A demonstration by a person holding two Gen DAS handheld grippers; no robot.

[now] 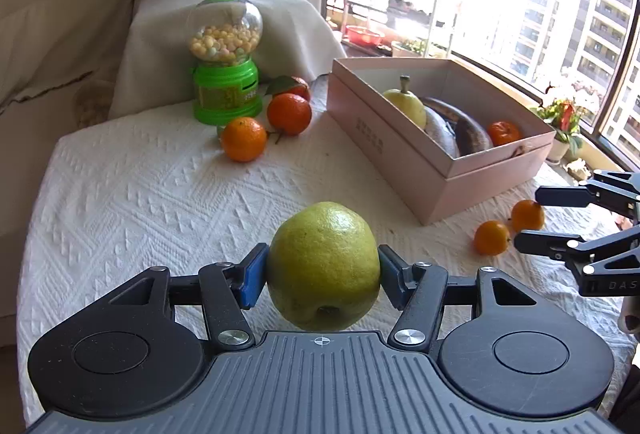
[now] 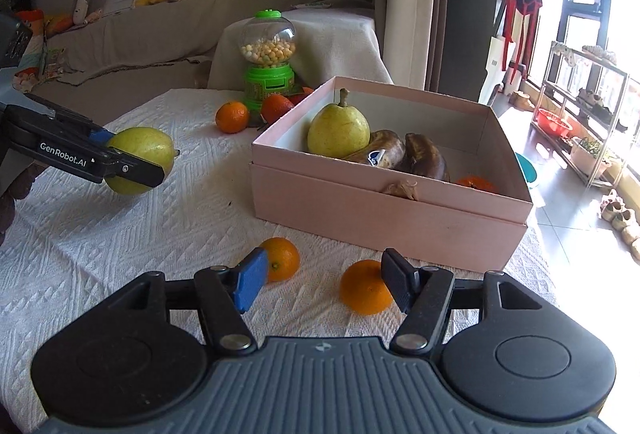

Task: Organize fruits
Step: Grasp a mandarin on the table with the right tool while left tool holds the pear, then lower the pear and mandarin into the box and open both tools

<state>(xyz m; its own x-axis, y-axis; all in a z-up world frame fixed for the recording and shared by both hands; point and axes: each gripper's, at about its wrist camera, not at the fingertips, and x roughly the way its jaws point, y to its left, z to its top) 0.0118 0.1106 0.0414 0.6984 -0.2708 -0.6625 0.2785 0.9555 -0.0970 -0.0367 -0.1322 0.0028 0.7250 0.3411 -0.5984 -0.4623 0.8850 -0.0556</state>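
Left claw clamped on green pear, we hold it off table, short of pink box. Firm, smooth, heavy-ish; pads at widest girth suit. Right claw apart beside mandarin.

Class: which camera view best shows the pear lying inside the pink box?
The right wrist view: the boxed pear shows almost whole, stem up, above the pink box wall. In the left wrist view that pear is smaller, its lower part hidden by the wall.
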